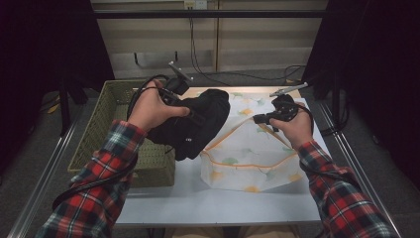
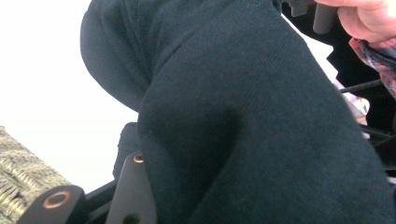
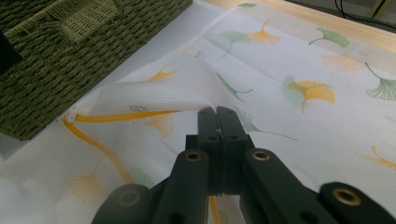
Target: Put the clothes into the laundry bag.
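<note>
One black garment [image 1: 195, 124] clamped in left gripper [image 1: 190, 115]; one leaf-print bag [image 1: 247, 153], rim pinched by closed right gripper [image 3: 217, 112]; one wicker basket [image 1: 106, 111], weave clear in right gripper view.

Black garment [image 1: 195, 124], plain dark knit. White mesh bag [image 1: 247, 158] printed with yellow and green ginkgo leaves, orange-yellow zipper trim [image 3: 100, 116]. Olive-green woven basket [image 1: 106, 114] at left. White tabletop [image 1: 198, 198]. Sleeves [image 1: 96, 198] red, green and white plaid. Grippers black.
</note>
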A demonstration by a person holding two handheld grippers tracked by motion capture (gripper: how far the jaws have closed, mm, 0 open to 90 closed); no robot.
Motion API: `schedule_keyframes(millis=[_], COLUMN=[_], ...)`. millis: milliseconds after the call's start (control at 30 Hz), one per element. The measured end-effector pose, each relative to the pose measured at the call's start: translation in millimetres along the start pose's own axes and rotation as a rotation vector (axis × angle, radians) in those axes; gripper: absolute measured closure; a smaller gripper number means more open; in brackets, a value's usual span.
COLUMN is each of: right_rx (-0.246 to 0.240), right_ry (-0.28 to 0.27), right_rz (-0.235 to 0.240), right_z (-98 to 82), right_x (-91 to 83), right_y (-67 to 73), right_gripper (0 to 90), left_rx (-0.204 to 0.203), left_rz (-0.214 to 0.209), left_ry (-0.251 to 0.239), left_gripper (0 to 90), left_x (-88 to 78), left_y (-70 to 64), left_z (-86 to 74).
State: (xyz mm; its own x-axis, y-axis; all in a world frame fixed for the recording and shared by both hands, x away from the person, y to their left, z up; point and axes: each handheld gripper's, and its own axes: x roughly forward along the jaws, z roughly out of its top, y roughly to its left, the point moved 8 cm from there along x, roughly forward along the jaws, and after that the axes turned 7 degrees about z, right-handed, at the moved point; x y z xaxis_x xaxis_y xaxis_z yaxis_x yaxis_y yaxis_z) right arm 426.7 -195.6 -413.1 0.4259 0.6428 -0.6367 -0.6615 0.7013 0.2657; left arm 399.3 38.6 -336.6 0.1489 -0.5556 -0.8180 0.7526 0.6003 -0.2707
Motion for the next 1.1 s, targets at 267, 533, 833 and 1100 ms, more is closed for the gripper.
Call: schedule_keyframes(millis=[267, 533, 833, 1100], right_rx=[-0.012, -0.014, -0.015, -0.017], right_ry=[0.009, 0.01, 0.007, 0.005], right_rz=[-0.009, -0.006, -0.011, 0.0], right_z=[0.3, 2.2, 4.4, 6.2], right_x=[4.3, 6.4, 7.6, 9.2], right_y=[1.2, 3.3, 4.5, 7.7], right_gripper=[90.0, 90.0, 90.0, 90.0], left_rx=[0.031, 0.047, 0.055, 0.06], left_rz=[-0.029, -0.04, -0.067, -0.077], left_ry=[0.006, 0.022, 0.033, 0.041], left_gripper=[58.7, 58.6, 58.6, 58.6], left_x=[8.4, 15.5, 26.0, 35.1], left_y=[-13.2, -22.7, -30.0, -36.1], left_z=[0.0, -3.3, -7.0, -9.6])
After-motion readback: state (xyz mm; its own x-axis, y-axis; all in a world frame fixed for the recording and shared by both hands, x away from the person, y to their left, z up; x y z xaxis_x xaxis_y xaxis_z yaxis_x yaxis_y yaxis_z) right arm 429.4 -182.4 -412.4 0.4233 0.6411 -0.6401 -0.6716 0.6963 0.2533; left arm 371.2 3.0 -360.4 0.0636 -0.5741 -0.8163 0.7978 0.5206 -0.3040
